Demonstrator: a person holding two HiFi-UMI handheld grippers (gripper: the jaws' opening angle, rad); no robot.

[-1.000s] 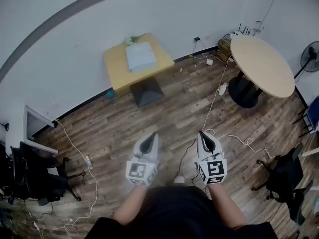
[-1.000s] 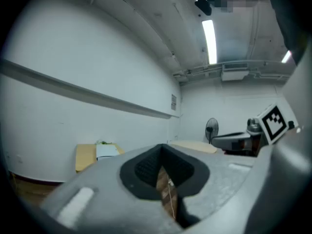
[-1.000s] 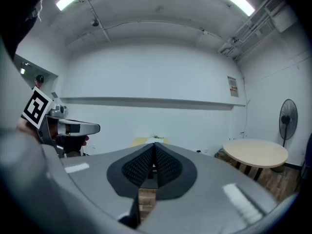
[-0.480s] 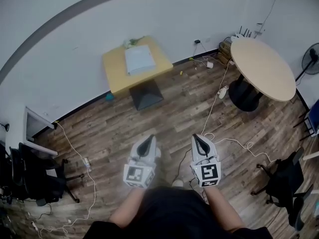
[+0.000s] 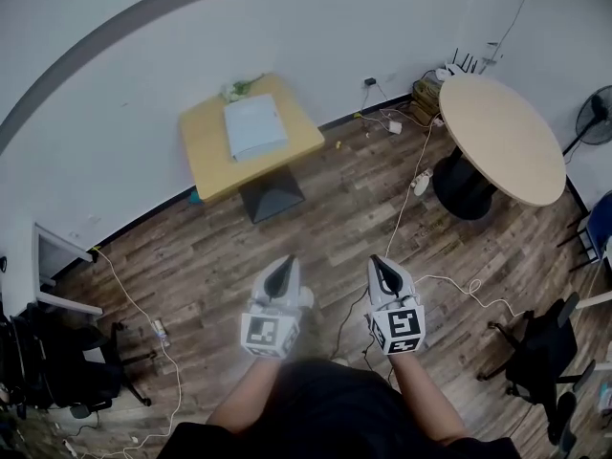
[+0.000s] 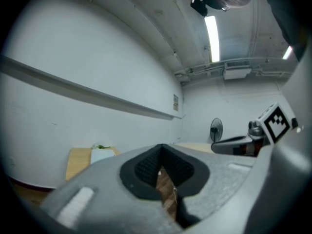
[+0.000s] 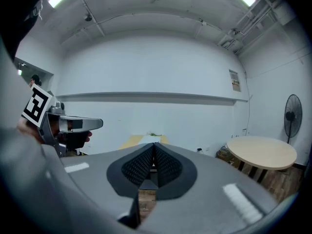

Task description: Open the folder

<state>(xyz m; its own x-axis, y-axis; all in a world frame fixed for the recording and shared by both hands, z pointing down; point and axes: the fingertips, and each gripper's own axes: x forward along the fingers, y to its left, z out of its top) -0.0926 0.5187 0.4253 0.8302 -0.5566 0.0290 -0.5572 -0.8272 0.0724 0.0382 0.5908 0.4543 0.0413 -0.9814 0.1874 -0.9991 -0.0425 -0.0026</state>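
A pale blue folder (image 5: 254, 126) lies flat and closed on a small square wooden table (image 5: 208, 159) by the white wall, far ahead of me. In the left gripper view the folder (image 6: 101, 154) shows as a white slab on that table (image 6: 78, 161). My left gripper (image 5: 281, 268) and right gripper (image 5: 380, 267) hang side by side over the wooden floor, well short of the table. Both are shut with nothing between the jaws. The right gripper view shows the table (image 7: 141, 140) straight beyond the shut jaws.
A round wooden table (image 5: 499, 136) on a black base stands at the right, with a fan (image 5: 595, 113) beyond it. Cables (image 5: 409, 194) trail over the floor. Black chairs (image 5: 537, 356) sit at the right and at the left (image 5: 57, 361).
The whole view has shifted: the square table and folder now sit further left and lower in the head view. Both grippers stay shut and side by side.
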